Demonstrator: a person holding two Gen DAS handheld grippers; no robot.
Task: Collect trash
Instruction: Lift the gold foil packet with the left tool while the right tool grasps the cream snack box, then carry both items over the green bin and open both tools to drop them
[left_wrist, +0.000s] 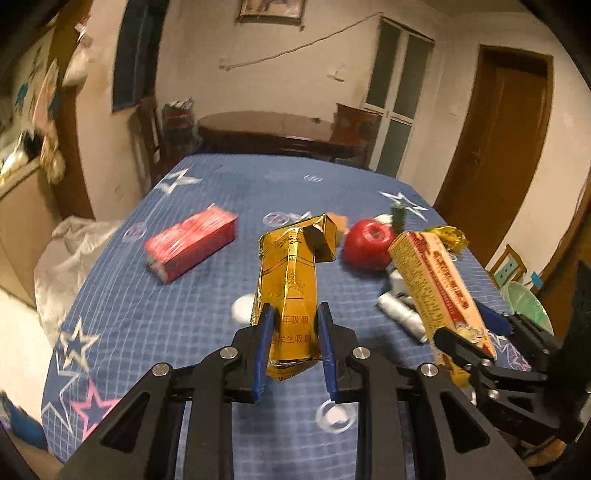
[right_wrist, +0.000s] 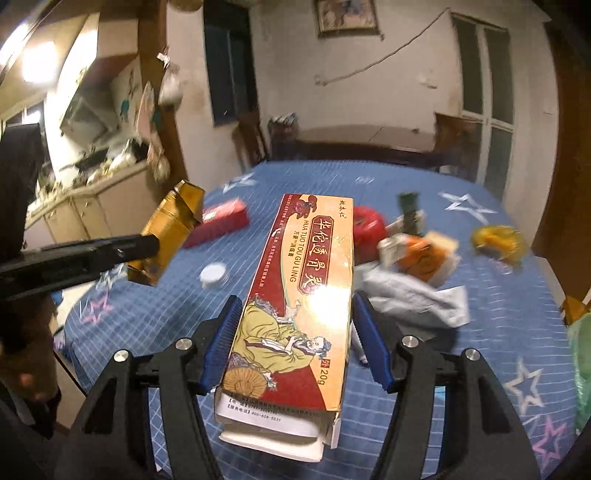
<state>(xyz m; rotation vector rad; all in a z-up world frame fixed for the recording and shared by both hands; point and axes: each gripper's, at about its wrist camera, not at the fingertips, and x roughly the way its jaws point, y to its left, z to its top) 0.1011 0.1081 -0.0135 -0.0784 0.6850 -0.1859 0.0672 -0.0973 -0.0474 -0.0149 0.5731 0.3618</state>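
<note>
My left gripper (left_wrist: 293, 314) is shut on a crumpled gold cigarette pack (left_wrist: 290, 284) and holds it above the blue tablecloth (left_wrist: 166, 314). The pack also shows at the left of the right wrist view (right_wrist: 166, 229). My right gripper (right_wrist: 295, 314) is shut on a long orange-and-red medicine box (right_wrist: 306, 295), open at its near end, held above the cloth. That box also shows at the right of the left wrist view (left_wrist: 439, 288), with the right gripper (left_wrist: 476, 332) on it.
On the cloth lie a red box (left_wrist: 190, 242), a red apple (left_wrist: 367, 242), a white cap (left_wrist: 242, 308), a gold wrapper (left_wrist: 448, 234), crumpled white plastic (left_wrist: 402, 314), an orange packet (right_wrist: 424, 258) and a grey wrapper (right_wrist: 417, 299). A green bag-lined bin (left_wrist: 528, 304) stands at the right edge.
</note>
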